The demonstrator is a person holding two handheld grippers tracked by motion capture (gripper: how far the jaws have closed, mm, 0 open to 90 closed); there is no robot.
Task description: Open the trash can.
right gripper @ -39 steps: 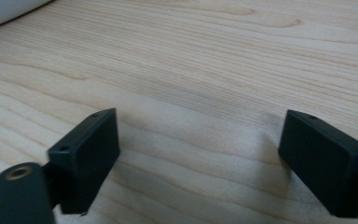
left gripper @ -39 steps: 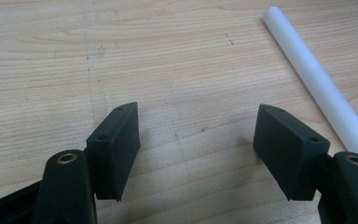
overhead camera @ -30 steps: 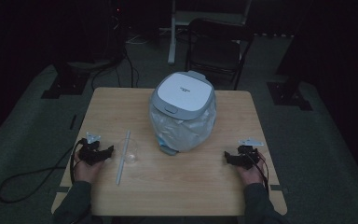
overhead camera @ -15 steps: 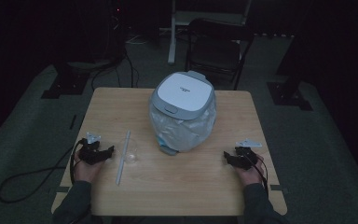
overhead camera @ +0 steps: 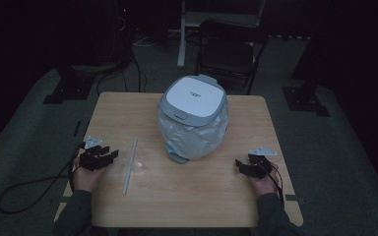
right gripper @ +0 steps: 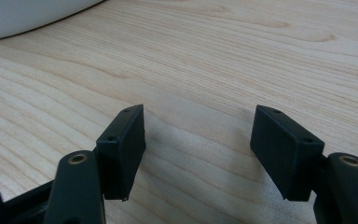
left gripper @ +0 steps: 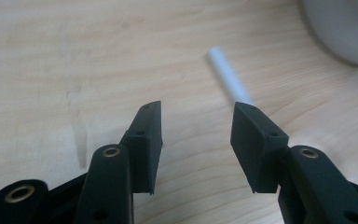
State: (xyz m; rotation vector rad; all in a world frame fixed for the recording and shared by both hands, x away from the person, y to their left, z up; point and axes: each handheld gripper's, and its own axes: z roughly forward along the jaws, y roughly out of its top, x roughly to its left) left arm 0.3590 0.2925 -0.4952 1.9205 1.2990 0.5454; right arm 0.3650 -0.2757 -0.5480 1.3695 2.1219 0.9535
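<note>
On the wooden table (overhead camera: 275,118) a white bin with a grey lid (overhead camera: 193,117) stands near the middle, toward 12 o'clock, its plastic liner bulging below the rim. A thin white straw (overhead camera: 130,164) lies flat at about 8 o'clock from the bin, running nearly toward 12 o'clock, with a small clear wrapper (overhead camera: 139,166) touching its right side.

The left tool (overhead camera: 109,157) sits at 9 o'clock of the straw, just beside it and pointing at it. Its jaws have just been closing, yet in the left gripper view the left tool (left gripper: 196,140) is parted with bare wood between the pads; the straw (left gripper: 228,79) lies ahead at about 1 o'clock, its near end passing behind the right-hand jaw tip.

The right tool (overhead camera: 240,166) rests at about 4 o'clock from the bin, well apart from the straw. Its jaws have just been opening; in the right gripper view the right tool (right gripper: 198,144) stands wide with nothing between the pads, the bin's base (right gripper: 23,16) at 11 o'clock
</note>
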